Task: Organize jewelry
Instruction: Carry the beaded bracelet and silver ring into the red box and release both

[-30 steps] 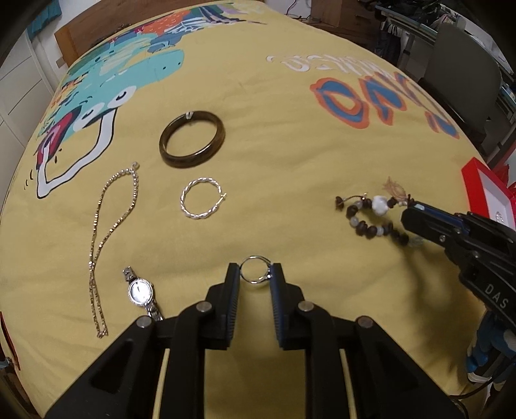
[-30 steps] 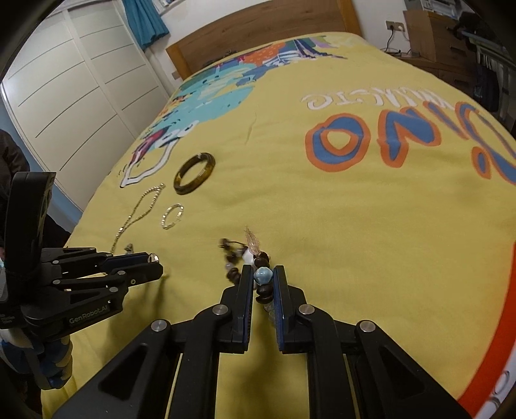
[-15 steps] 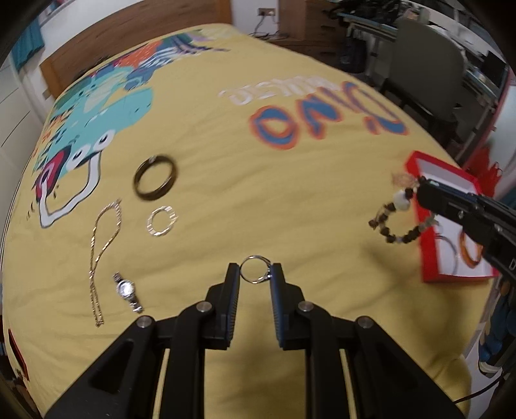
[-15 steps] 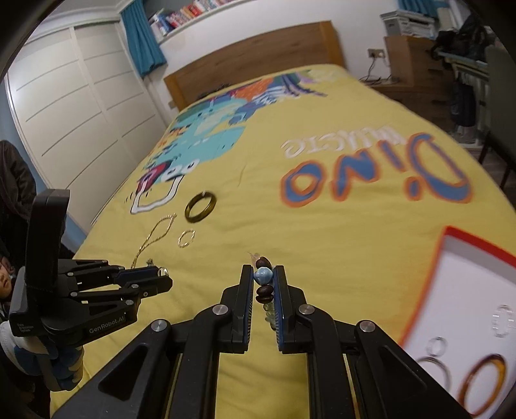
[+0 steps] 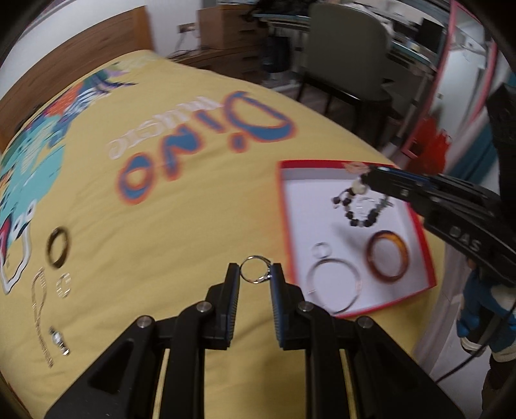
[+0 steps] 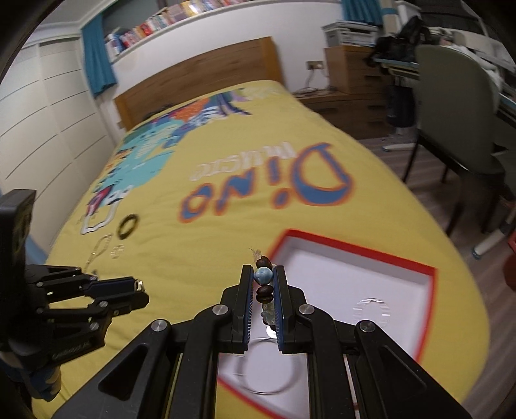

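Claws both carry loads toward the red-rimmed white box [image 5: 425,258] on the yellow bed [image 5: 180,199]: left claw [image 5: 256,274] pinches a thin silver ring [image 5: 254,269], right claw [image 6: 262,283] clamps a dark beaded bracelet [image 6: 264,283] dangling over the box for dropping

Setting: a home bedroom. Bed with wooden headboard [image 6: 196,79] and yellow dinosaur-print cover [image 6: 225,225]; white wardrobe doors [image 6: 48,122]; book shelf [image 6: 180,17] above blue curtains [image 6: 96,51]; wooden drawer unit [image 6: 351,71]; grey chair [image 6: 451,106] at a cluttered desk.
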